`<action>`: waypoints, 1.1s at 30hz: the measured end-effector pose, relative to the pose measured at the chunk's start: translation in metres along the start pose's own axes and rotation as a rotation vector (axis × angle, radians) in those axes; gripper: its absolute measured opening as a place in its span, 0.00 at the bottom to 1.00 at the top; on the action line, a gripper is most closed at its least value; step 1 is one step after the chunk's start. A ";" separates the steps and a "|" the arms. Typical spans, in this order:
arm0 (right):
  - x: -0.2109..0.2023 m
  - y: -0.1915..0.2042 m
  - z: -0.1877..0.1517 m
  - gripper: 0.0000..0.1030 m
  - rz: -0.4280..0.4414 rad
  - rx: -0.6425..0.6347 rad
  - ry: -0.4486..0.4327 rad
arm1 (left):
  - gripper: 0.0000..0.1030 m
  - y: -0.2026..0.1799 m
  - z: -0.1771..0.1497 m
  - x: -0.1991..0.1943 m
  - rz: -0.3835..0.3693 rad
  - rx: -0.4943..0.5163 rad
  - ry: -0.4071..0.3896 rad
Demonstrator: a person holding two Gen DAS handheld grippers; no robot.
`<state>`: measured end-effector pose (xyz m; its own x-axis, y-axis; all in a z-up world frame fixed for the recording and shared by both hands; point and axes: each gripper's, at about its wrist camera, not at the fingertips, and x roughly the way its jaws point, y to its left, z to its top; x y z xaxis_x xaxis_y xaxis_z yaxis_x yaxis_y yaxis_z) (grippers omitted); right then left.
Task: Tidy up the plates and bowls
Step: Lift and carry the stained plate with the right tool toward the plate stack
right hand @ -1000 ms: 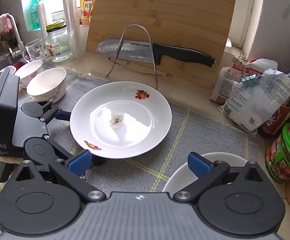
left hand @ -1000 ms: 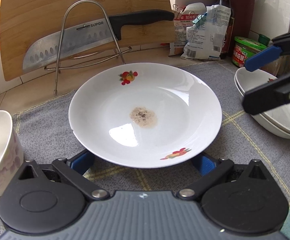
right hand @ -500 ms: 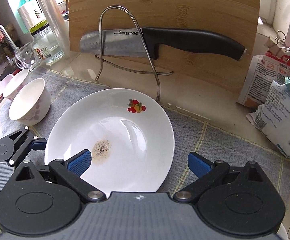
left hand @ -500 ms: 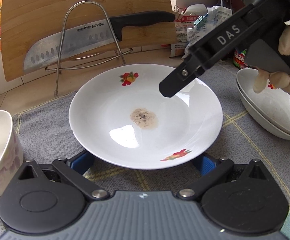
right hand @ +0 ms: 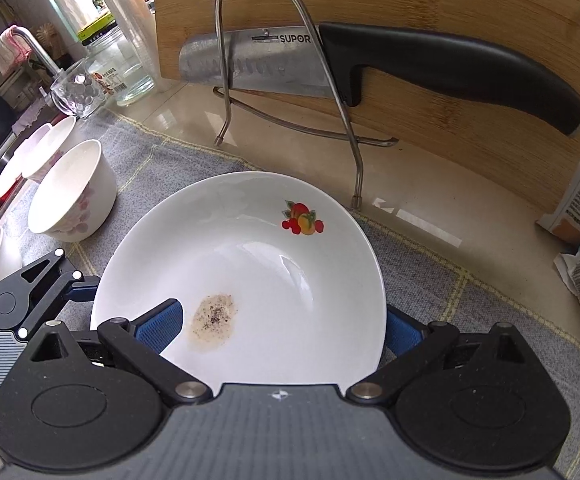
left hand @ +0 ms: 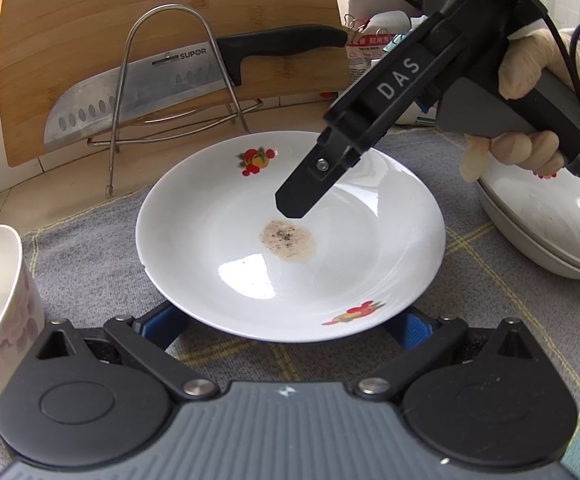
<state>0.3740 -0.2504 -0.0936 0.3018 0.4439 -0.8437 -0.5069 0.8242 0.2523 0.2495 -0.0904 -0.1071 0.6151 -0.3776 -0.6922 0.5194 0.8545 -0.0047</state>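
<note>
Plate lies mid-mat, its near rim just above the left gripper, whose fingers are spread wide either side beneath it. Glazed ceramic: stiff, slick, breakable, already chipped at the left rim, so the thin rim is the place to pinch. Since half a second ago the right gripper has advanced; spread, it now straddles the right rim above the residue. Beyond stand the stacked plates.

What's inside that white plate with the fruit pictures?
The plate holds a brownish speckled stain near its middle. The right gripper reaches in over it; its near edge is hidden from view.
</note>
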 end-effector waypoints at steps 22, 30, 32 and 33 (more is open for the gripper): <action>0.021 -0.006 0.038 1.00 0.119 -0.108 0.105 | 1.00 0.002 -0.001 -0.002 -0.010 0.008 -0.013; 0.021 -0.009 0.041 1.00 0.138 -0.097 0.123 | 1.00 0.000 0.001 -0.001 -0.013 0.011 -0.011; 0.022 -0.008 0.042 1.00 0.140 -0.097 0.128 | 1.00 0.001 0.000 -0.001 -0.013 0.011 -0.012; 0.022 -0.008 0.042 1.00 0.139 -0.099 0.129 | 1.00 0.001 0.001 -0.001 -0.013 0.010 -0.010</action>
<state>0.4184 -0.2321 -0.0945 0.1212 0.4970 -0.8592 -0.6151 0.7170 0.3279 0.2496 -0.0896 -0.1058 0.6143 -0.3924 -0.6845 0.5334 0.8459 -0.0063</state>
